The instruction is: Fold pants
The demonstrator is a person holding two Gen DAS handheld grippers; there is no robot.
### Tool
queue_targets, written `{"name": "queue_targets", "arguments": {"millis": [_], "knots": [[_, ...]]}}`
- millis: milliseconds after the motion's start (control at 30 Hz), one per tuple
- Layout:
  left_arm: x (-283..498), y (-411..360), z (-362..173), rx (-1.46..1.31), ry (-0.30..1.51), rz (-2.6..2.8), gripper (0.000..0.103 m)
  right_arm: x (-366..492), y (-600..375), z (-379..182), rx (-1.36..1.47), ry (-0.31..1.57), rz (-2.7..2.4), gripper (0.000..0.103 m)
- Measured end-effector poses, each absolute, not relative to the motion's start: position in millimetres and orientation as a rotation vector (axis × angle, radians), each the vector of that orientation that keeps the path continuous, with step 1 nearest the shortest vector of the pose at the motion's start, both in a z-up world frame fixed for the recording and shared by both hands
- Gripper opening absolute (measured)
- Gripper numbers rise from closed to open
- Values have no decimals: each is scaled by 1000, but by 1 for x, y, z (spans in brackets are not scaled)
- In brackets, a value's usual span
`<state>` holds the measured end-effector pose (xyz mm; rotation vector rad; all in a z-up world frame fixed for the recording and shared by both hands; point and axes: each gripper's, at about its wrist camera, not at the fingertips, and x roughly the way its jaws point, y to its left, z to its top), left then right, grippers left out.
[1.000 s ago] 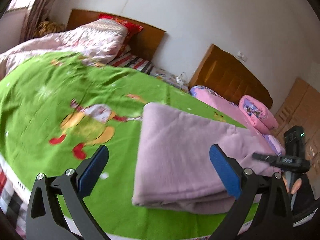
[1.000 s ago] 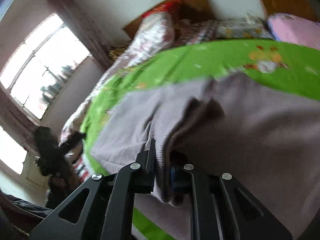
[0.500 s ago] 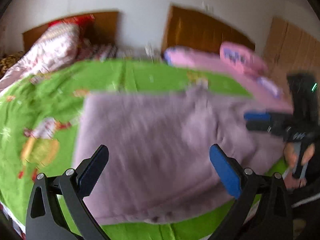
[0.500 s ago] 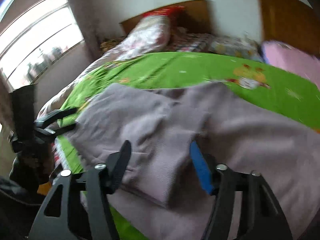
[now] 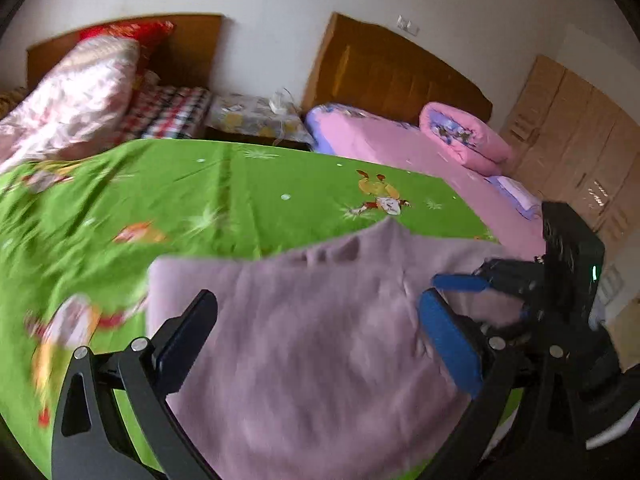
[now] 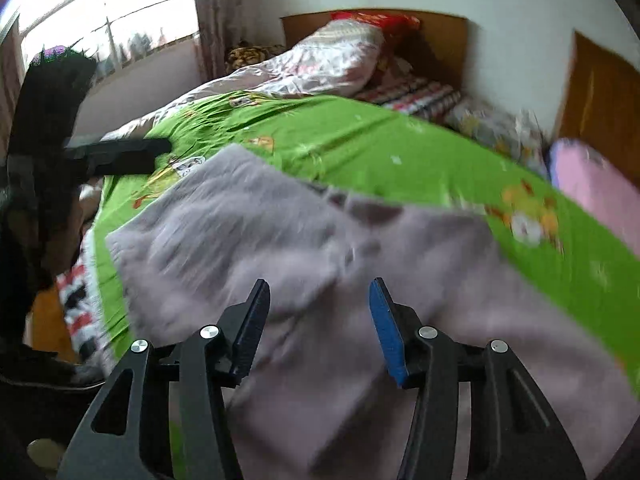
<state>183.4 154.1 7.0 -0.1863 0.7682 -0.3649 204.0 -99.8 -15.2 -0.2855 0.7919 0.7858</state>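
The mauve pants [image 5: 320, 340] lie folded on the green cartoon bedsheet [image 5: 200, 200], near the bed's front edge. They also show in the right wrist view [image 6: 280, 248], with one layer folded over another. My left gripper [image 5: 316, 324] is open and empty just above the pants. My right gripper [image 6: 320, 312] is open and empty over the folded layers. The right gripper also shows in the left wrist view [image 5: 472, 280], at the pants' right end. The left gripper shows in the right wrist view [image 6: 120, 152], at their left end.
A rolled pink floral quilt [image 5: 80, 92] and a red pillow [image 5: 132, 32] lie at the headboard. A second bed with a pink sheet [image 5: 420, 152] stands to the right. Wooden cabinets [image 5: 580, 140] line the far right. A window [image 6: 100, 28] is at the left.
My right gripper was shut on the pants' edge one second ago; it has opened and let the cloth drop. Both grippers have swung over the pants.
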Motion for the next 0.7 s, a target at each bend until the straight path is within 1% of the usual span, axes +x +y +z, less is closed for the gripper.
{"name": "queue_targets", "arguments": {"millis": [100,133,167,200,267,300,367,433,500,533,600,700], "knots": [[240,154,-30,-193,941,-324,101,224,-84,-38,-326,863,771,53],[254,157,-47,-204,999,-299,101,226,-85,-40,-316,869,762,58],[261,164,-58,-245,1006,-300,101,230,-90,-43,-296,879,762,58],[257,168,-55,-269,958,-321,101,232,-94,-43,-270,880,768,58],[250,176,-52,-316,939,-312,101,230,-102,-37,-245,888,746,58],[245,178,-47,-318,914,-287,101,226,-108,-30,-235,874,735,61],[227,176,-33,-291,844,-249,101,218,-118,-24,-215,855,755,63],[209,173,-27,-280,805,-226,101,210,-125,-29,-197,875,767,73],[198,176,-36,-286,784,-194,101,203,-126,-49,-220,923,762,75],[196,181,-46,-309,787,-184,101,197,-127,-53,-236,892,758,75],[196,191,-49,-374,790,-189,101,193,-127,-48,-242,887,741,75],[187,195,-31,-369,718,-127,101,188,-160,-27,-137,843,662,75]]}}
